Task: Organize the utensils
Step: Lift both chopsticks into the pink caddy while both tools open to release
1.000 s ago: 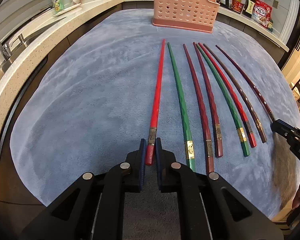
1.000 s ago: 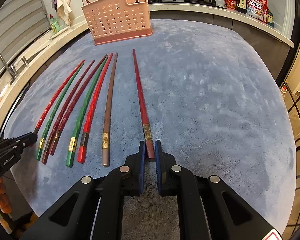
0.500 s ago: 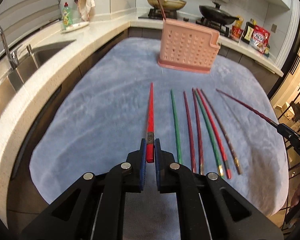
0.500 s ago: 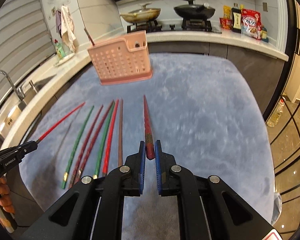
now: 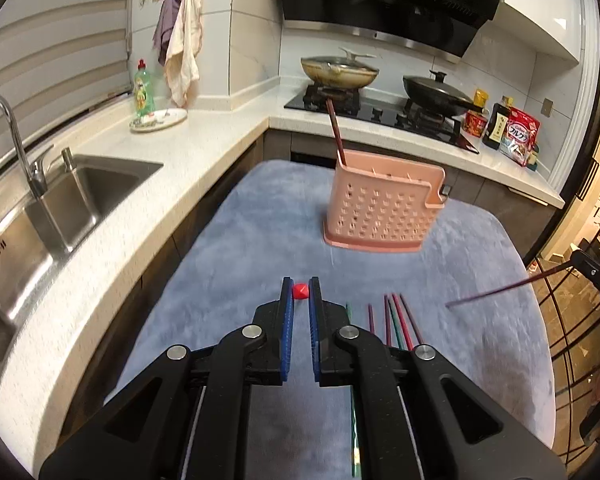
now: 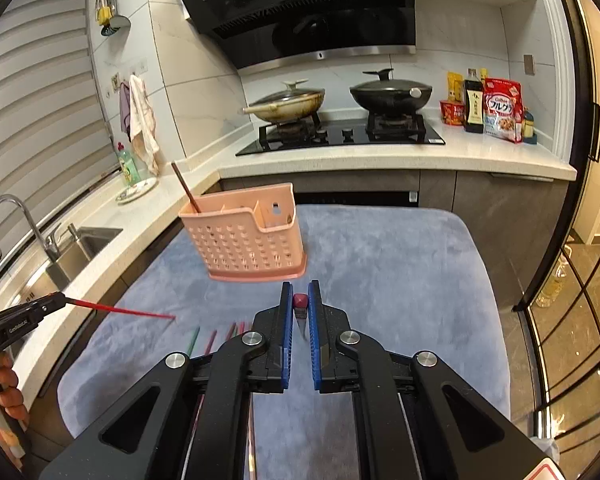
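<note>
My left gripper (image 5: pixel 300 292) is shut on a red chopstick (image 5: pixel 300 291), held up off the mat and seen end-on. In the right wrist view the same red chopstick (image 6: pixel 120 310) slants tip-down. My right gripper (image 6: pixel 300 300) is shut on a dark red chopstick (image 6: pixel 300 301), also lifted; in the left wrist view it (image 5: pixel 500 291) slants down toward the mat. A pink perforated utensil holder (image 5: pixel 380 212) stands at the far end of the blue-grey mat (image 5: pixel 240 240), with one brown chopstick (image 5: pixel 336 132) in it. Several chopsticks (image 5: pixel 392 320) lie on the mat below the grippers.
A steel sink (image 5: pixel 60 200) and tap (image 5: pixel 16 136) lie left of the mat. A stove with two pans (image 6: pixel 340 100) runs along the back counter. Bottles and packets (image 6: pixel 488 108) stand at the back right. The floor drops off right of the mat (image 6: pixel 560 300).
Both grippers have risen and tilted up, each lifting its chopstick off the mat. The views now look across the kitchen instead of down at the row of chopsticks.
</note>
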Demonstrator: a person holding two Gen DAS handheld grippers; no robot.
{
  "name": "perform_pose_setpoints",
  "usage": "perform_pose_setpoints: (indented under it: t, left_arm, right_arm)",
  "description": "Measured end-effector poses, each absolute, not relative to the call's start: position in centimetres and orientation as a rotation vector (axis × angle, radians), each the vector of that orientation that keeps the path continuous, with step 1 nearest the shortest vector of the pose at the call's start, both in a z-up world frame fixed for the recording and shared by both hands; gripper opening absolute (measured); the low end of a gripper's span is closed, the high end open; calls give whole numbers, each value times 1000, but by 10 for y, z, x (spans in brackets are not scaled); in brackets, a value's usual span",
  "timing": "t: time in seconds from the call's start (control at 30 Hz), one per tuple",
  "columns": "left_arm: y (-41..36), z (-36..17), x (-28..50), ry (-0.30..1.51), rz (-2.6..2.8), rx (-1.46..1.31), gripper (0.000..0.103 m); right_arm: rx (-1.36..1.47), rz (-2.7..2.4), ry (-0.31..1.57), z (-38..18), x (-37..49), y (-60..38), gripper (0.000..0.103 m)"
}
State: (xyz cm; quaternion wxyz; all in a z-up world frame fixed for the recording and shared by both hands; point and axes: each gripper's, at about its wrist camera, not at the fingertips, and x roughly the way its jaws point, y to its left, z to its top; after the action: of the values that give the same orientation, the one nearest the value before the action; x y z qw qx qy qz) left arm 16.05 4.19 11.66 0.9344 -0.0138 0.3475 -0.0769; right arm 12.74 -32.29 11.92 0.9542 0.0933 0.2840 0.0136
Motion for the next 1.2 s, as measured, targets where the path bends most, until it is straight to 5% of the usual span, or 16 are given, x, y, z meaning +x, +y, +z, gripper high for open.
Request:
perform_pose_setpoints:
  t: [0.8, 1.2]
  left_arm:
    - [-2, 279, 274, 361, -205, -110, 7]
    - [-25, 255, 337, 388, -210, -113, 7]
  right_arm:
    - [268, 123, 270, 260, 249, -310, 7]
    - [286, 112, 270, 246, 320, -291, 7]
